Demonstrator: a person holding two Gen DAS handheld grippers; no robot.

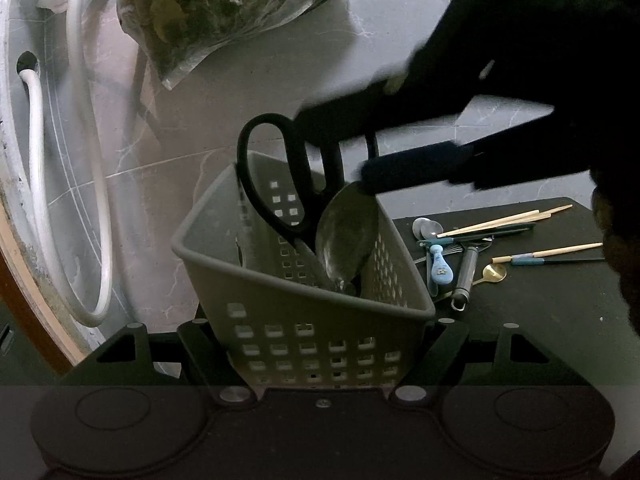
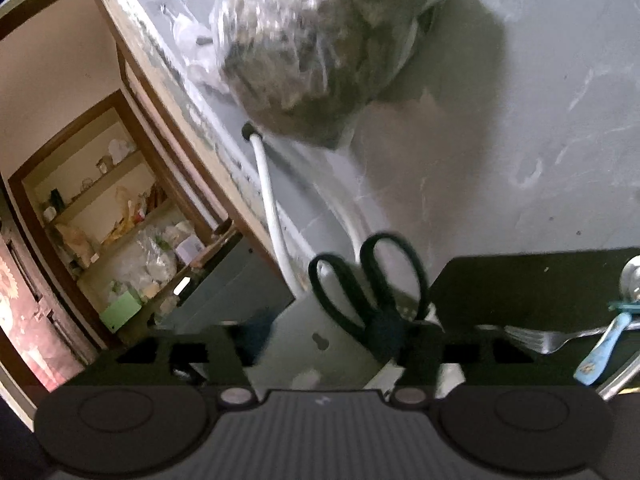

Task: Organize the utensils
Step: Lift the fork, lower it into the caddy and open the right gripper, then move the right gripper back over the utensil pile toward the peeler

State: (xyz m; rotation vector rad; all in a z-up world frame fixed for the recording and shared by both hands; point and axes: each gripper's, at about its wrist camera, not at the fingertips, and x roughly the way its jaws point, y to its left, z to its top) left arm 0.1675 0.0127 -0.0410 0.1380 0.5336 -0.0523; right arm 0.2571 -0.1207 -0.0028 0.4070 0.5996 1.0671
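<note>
Though blurred, scissors [image 2: 372, 284] apparently stand in the basket [image 1: 280, 300] (blades hidden).

In the left wrist view the scissors' [image 1: 276, 184] blades are hidden down inside the basket [image 1: 224, 248], and the right gripper [image 1: 356, 152] covers one handle loop at upper centre. In the right wrist view the bag [image 2: 320, 48] at top is blurred, its contents unreadable. The fork's [image 2: 536, 338] handle end and the blue utensil [image 2: 600, 356] are partly cut off at the right edge.

— What is held in the grey perforated basket [image 1: 304, 320]?
— Black-handled scissors [image 1: 276, 184], handles up, and a large metal spoon [image 1: 346, 236].
— And elsewhere?
— Chopsticks [image 1: 504, 220], spoons, a fork and a blue-handled utensil [image 1: 440, 268] are scattered on the dark table [image 1: 540, 312].
</note>
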